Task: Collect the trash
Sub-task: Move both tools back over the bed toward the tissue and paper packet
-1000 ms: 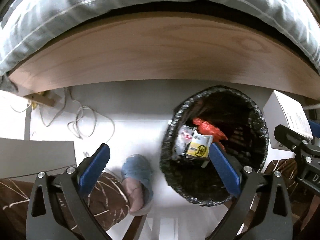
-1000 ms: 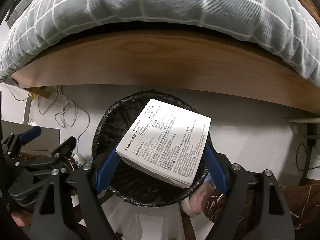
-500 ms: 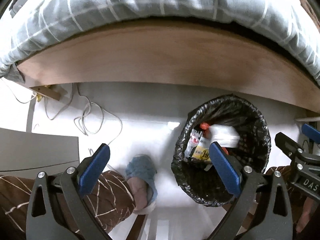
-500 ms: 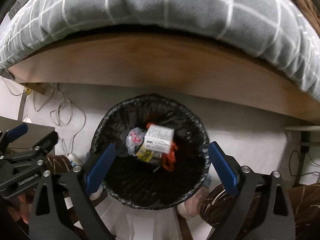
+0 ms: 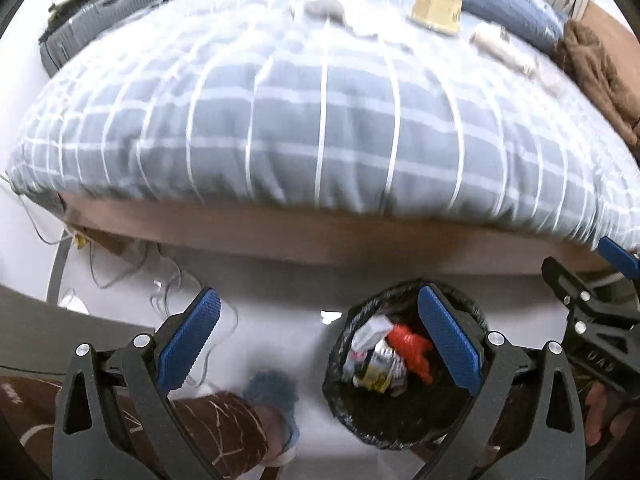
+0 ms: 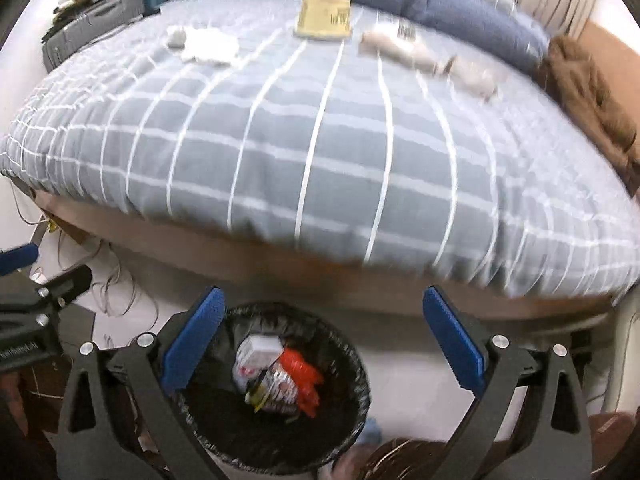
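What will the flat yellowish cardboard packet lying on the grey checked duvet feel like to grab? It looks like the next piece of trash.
The flat yellowish cardboard packet looks thin, so it is probably light and fairly stiff. Lying flat on the soft grey checked duvet, it may sink in rather than slide when pinched, and offers little edge. It seems unlikely to roll.

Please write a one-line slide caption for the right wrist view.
Open, empty right gripper above the lined trash bin, white box inside; more litter on the bed.
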The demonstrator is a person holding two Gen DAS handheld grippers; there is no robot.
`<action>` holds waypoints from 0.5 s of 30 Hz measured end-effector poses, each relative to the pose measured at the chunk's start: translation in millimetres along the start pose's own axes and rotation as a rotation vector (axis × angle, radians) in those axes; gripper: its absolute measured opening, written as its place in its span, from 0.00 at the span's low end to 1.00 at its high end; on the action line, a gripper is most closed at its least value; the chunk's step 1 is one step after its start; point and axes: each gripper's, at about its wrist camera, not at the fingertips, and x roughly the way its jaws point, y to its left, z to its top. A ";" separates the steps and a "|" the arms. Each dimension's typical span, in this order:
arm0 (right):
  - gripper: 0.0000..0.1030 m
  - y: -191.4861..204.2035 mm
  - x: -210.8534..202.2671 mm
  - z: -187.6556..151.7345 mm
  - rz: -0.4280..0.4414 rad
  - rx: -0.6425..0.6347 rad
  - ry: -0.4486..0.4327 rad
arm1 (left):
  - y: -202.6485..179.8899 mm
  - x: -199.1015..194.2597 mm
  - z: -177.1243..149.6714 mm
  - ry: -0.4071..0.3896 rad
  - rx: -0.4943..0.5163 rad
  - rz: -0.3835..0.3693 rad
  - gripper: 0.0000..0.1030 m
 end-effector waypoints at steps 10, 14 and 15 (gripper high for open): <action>0.93 -26.0 -37.9 32.9 0.002 0.077 -0.152 | -14.5 -31.6 36.2 -0.112 0.011 -0.004 0.95; 0.93 -35.8 -40.4 45.7 0.008 0.124 -0.173 | -17.0 -44.7 49.5 -0.176 -0.005 -0.021 0.95; 0.93 -38.4 -41.8 50.0 0.008 0.128 -0.187 | -18.3 -46.1 51.8 -0.183 -0.005 -0.021 0.95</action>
